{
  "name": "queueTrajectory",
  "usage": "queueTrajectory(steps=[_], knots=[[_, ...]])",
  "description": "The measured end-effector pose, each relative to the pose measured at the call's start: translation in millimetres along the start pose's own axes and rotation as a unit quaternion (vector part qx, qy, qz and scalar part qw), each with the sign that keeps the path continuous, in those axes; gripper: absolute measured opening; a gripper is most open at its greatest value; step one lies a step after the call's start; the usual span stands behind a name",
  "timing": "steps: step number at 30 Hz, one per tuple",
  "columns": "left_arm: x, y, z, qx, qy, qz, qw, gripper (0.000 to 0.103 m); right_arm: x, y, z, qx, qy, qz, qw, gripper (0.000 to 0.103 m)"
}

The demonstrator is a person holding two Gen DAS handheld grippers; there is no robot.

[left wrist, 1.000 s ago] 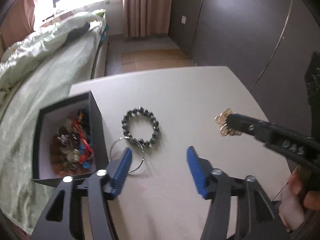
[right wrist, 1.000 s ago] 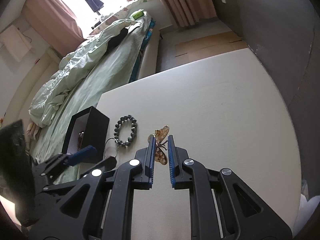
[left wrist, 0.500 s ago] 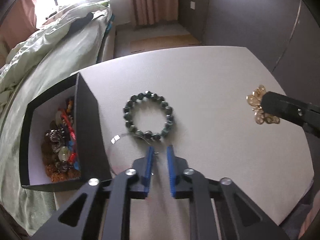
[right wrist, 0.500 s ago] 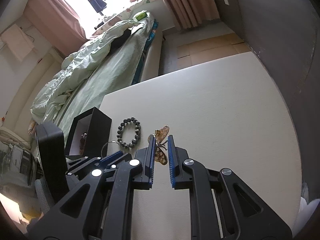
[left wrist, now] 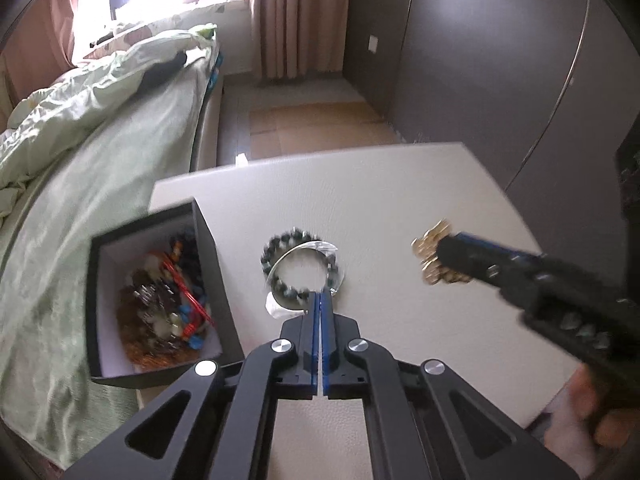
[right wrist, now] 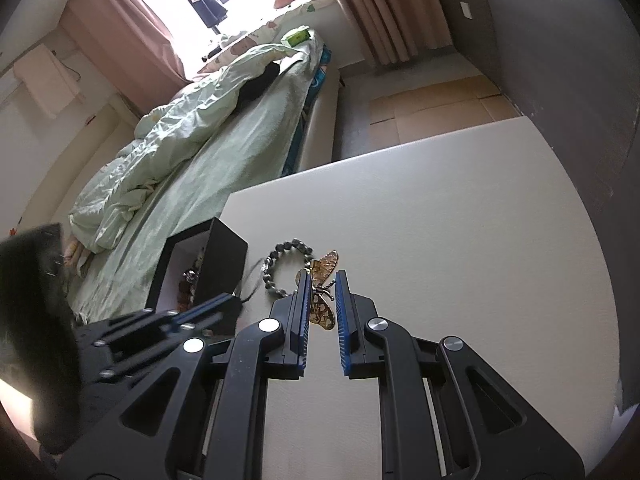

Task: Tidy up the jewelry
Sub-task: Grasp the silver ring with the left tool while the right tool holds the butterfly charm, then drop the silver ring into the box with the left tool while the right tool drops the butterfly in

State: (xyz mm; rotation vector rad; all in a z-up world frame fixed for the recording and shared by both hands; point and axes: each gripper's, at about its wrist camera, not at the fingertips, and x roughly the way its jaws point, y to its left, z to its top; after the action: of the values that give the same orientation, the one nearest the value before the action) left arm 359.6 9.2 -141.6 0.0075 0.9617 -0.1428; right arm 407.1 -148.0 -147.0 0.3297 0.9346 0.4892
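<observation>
Left gripper (left wrist: 321, 295) pressed shut on silver bangle (left wrist: 305, 249), lifted over bead bracelet (left wrist: 301, 265) (still on table (left wrist: 420, 200)). Right gripper (right wrist: 322, 280) pinching gold butterfly (right wrist: 322, 300). Best carried level into black box (left wrist: 208, 248), released low.

L gripper (left wrist: 321, 295) points steeply down, blue pads pressed together w/ a thin silver ring (left wrist: 304, 276) pinched at the tips. R gripper (right wrist: 322, 280) angled down too, jaws narrowly apart, clamping a gold butterfly piece (right wrist: 320, 296). Fingers of a hand (left wrist: 596, 416) wrap R handle.
</observation>
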Motion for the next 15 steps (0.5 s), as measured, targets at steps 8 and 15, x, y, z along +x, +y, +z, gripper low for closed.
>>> queueTrajectory(steps=[8, 15], knots=[[-42, 19, 19, -0.021, -0.035, -0.016, 0.999, 0.0, -1, 3, 4, 0.009, -0.01, 0.023, 1.0, 0.013], [-64, 47, 28, -0.038, -0.053, -0.001, 0.9978, 0.0, 0, 26, 12, 0.0, -0.024, 0.062, 0.998, 0.013]])
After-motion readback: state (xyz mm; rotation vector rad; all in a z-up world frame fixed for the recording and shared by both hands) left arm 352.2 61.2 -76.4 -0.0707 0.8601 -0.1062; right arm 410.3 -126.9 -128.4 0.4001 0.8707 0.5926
